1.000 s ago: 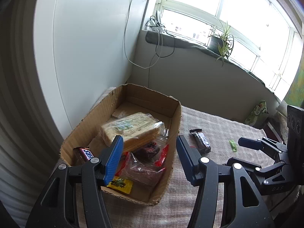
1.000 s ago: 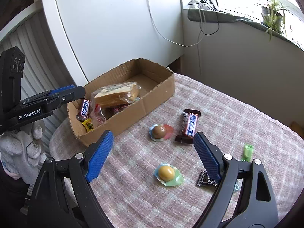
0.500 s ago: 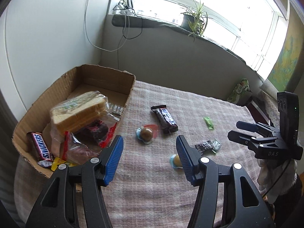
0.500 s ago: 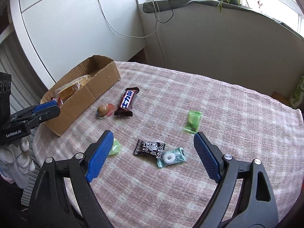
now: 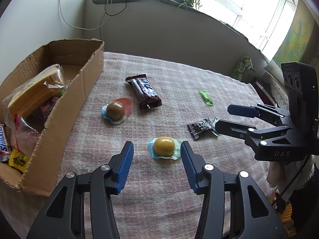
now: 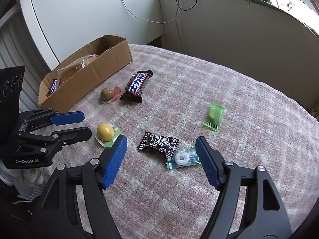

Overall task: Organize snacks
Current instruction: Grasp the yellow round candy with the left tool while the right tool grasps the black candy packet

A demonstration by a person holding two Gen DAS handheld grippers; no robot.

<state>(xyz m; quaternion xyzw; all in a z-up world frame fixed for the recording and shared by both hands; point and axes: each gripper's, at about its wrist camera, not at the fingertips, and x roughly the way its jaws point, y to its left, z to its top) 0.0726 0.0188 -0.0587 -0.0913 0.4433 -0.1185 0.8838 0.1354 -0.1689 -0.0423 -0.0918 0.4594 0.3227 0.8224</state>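
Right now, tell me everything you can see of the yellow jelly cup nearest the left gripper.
The yellow jelly cup is a small clear plastic cup with a domed yellow filling and a flat, wavy pale blue-green rim. It looks sealed and intact. It lies dome up, rim flat on the checked tablecloth, apart from the other sweets. The left gripper has its jaws on either side of the cup; they have just been closing, but neither pad clearly presses it yet. In the right wrist view a right gripper pad hides part of its rim.

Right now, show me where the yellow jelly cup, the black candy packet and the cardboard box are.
yellow jelly cup (image 5: 163, 146), left wrist view, on its yellow dome.
black candy packet (image 6: 158, 143), right wrist view, middle of the wrapper.
cardboard box (image 5: 79, 91), left wrist view, on its near side wall.
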